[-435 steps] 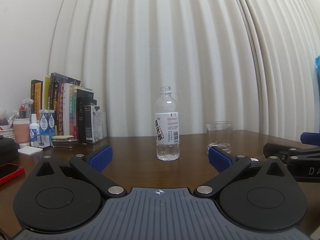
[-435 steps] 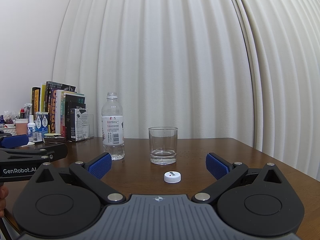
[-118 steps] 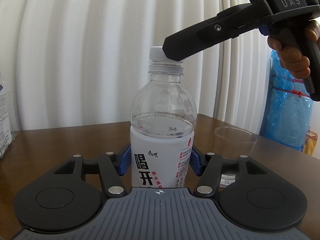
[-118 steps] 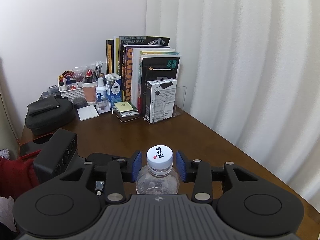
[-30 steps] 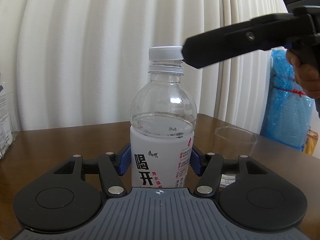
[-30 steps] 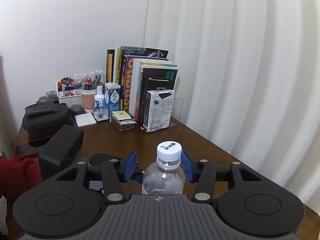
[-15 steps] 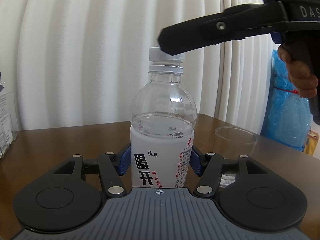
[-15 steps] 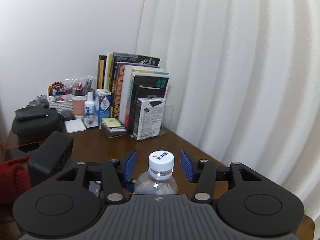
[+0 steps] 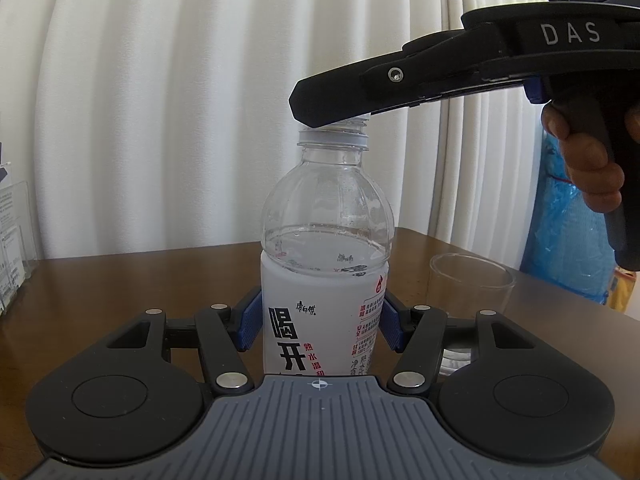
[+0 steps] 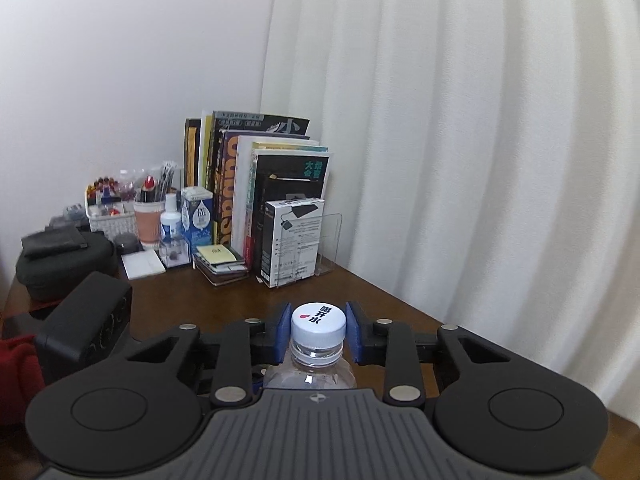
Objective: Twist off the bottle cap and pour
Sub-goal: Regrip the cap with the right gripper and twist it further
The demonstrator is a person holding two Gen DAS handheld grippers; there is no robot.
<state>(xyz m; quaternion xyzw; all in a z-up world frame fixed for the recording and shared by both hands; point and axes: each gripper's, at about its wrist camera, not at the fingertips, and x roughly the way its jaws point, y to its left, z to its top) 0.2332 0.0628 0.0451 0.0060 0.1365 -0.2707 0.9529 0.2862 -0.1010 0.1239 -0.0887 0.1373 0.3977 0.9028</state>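
Observation:
A clear water bottle (image 9: pixel 326 216) with a white label stands on the brown table (image 9: pixel 140 276). My left gripper (image 9: pixel 320 320) is shut on its labelled body, blue pads pressed to both sides. My right gripper (image 10: pixel 318 326) comes down from above and is shut on the white cap (image 10: pixel 318 320), one pad on each side. In the left wrist view the right gripper (image 9: pixel 320 108) hides the cap, and a bit of neck thread shows just under its finger. An empty glass (image 9: pixel 472 280) stands to the right behind the bottle.
A hand (image 9: pixel 588 160) holds the right gripper's handle. Books (image 10: pixel 256 184), a white box (image 10: pixel 294 240), a basket of small items (image 10: pixel 112 216) and a black pouch (image 10: pixel 60 264) line the table's far left. A blue bag (image 9: pixel 568 240) sits beyond the right edge.
Half a second ago the right gripper's pads stood open on either side of the cap; now they have shut on it. The left gripper and bottle have not moved.

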